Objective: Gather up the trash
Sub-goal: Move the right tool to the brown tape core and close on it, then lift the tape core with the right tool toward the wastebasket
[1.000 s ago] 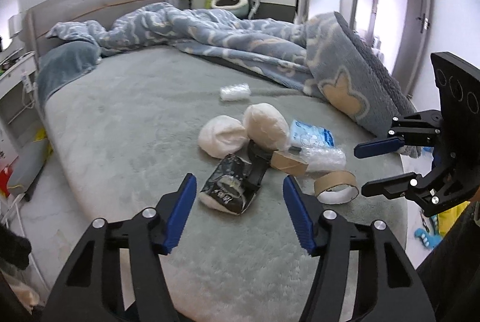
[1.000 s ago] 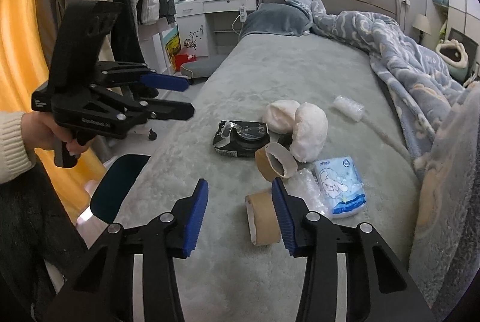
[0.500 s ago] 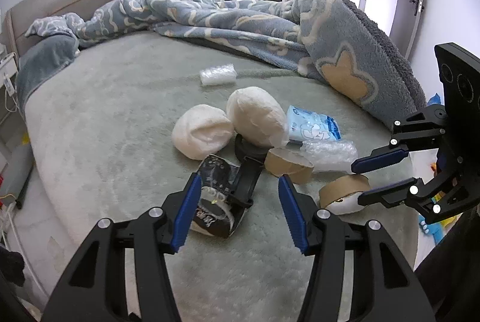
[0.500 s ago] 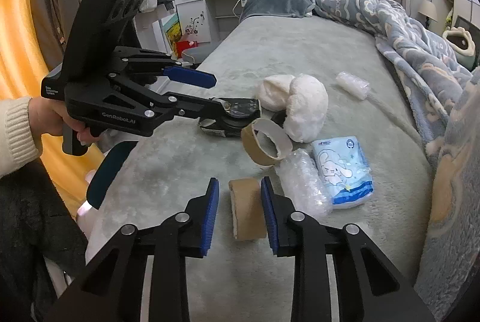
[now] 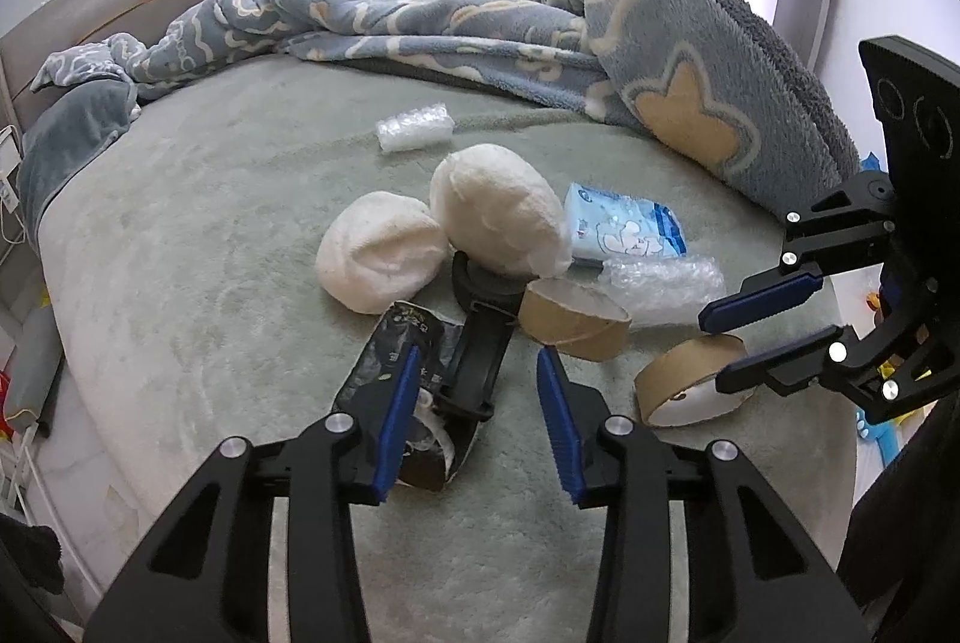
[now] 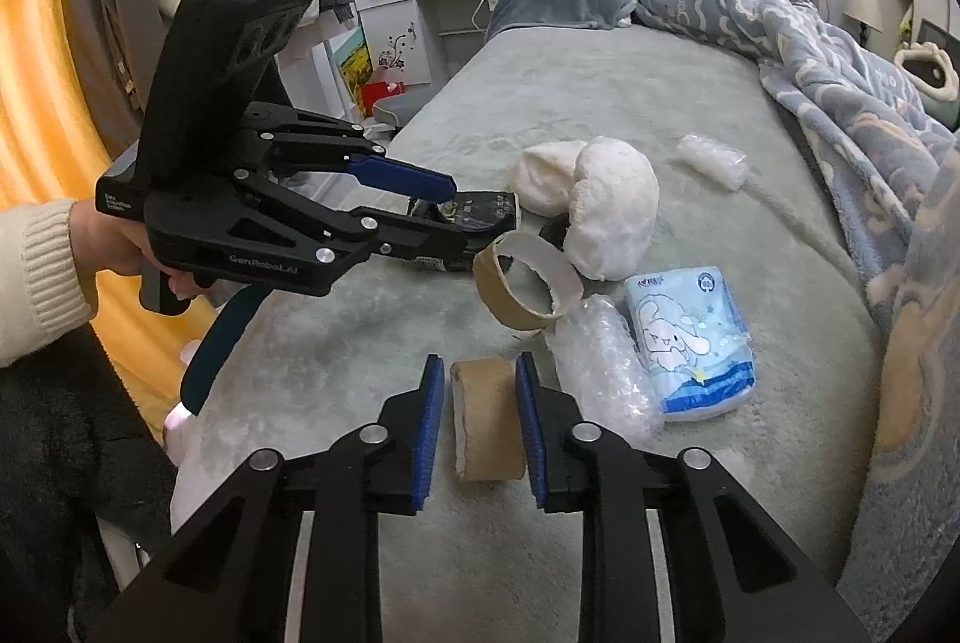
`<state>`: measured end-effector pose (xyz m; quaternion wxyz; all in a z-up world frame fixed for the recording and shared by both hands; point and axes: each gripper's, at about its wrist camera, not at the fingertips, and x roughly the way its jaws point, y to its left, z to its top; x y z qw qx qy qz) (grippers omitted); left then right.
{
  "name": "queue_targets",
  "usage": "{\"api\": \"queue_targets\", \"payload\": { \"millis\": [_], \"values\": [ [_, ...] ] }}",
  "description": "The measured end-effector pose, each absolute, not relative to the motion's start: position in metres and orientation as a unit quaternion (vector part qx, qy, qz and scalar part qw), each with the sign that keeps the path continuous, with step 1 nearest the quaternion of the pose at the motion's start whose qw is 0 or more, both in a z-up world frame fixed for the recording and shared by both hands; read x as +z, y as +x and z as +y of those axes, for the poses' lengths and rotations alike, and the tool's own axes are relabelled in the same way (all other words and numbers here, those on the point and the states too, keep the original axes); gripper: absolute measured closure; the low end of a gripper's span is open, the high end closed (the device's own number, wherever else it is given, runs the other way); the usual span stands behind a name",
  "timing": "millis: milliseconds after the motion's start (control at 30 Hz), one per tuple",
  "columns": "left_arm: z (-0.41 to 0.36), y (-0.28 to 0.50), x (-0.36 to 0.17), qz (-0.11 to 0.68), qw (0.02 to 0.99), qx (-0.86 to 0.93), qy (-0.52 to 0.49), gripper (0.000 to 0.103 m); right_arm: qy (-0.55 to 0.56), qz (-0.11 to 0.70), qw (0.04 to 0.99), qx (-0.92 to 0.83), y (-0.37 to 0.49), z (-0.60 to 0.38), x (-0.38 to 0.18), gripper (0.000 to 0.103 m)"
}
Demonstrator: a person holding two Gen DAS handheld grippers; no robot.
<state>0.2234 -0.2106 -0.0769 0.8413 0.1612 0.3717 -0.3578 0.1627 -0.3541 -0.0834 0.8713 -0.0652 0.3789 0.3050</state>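
Trash lies on the grey-green bed. My right gripper point(image 6: 480, 421) is open with its jaws around a brown cardboard tape ring point(image 6: 486, 418), pads close to its sides; it also shows in the left wrist view point(image 5: 690, 388). My left gripper point(image 5: 477, 421) is open over a black crumpled wrapper point(image 5: 396, 349) and a black strap point(image 5: 480, 349). A second tape ring point(image 5: 573, 319) point(image 6: 525, 289), a bubble-wrap roll point(image 5: 660, 283) point(image 6: 603, 373) and a blue tissue pack point(image 5: 624, 229) point(image 6: 696, 343) lie nearby.
Two white plush balls point(image 5: 432, 235) sit behind the trash. A small bubble-wrap roll point(image 5: 414, 133) lies farther back. A blue patterned blanket point(image 5: 510, 19) is heaped along the right. The bed edge point(image 6: 240, 343) drops off at left in the right wrist view.
Both grippers have moved forward and down toward the trash. The right jaws have narrowed around the tape ring. The left gripper now hovers over the black wrapper.
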Motion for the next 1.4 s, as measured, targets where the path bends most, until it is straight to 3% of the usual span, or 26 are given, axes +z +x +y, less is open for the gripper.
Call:
{"api": "queue_targets", "payload": {
  "millis": [267, 433, 600, 1033, 1067, 1133, 1167, 1333, 1400],
  "values": [
    [-0.219, 0.223, -0.084, 0.38, 0.835, -0.357, 0.177, 0.067, -0.067, 0.384, 0.869, 0.305, 0.165, -0.354, -0.082, 0.086],
    [-0.219, 0.224, -0.085, 0.381, 0.838, -0.347, 0.18, 0.08, -0.072, 0.387, 0.868, 0.303, 0.167, -0.351, -0.08, 0.092],
    [-0.217, 0.226, -0.086, 0.386, 0.839, -0.344, 0.166, 0.081, -0.074, 0.39, 0.865, 0.306, 0.168, -0.346, -0.078, 0.098],
    [-0.209, 0.219, -0.063, 0.371, 0.849, -0.351, 0.136, 0.081, -0.085, 0.392, 0.869, 0.289, 0.166, -0.347, -0.077, 0.099],
    [-0.209, 0.219, -0.063, 0.371, 0.849, -0.351, 0.137, 0.081, -0.085, 0.39, 0.87, 0.289, 0.165, -0.349, -0.077, 0.094],
    [-0.208, 0.22, -0.063, 0.37, 0.85, -0.349, 0.137, 0.081, -0.087, 0.386, 0.873, 0.286, 0.164, -0.351, -0.076, 0.069],
    [-0.207, 0.22, -0.063, 0.37, 0.85, -0.349, 0.135, 0.082, -0.087, 0.383, 0.874, 0.286, 0.164, -0.351, -0.076, 0.051],
    [-0.201, 0.222, -0.054, 0.362, 0.856, -0.35, 0.118, 0.082, -0.083, 0.391, 0.868, 0.294, 0.168, -0.349, -0.078, 0.05],
    [-0.2, 0.222, -0.051, 0.36, 0.857, -0.351, 0.114, 0.082, -0.085, 0.402, 0.864, 0.292, 0.171, -0.347, -0.082, 0.06]
  ]
}}
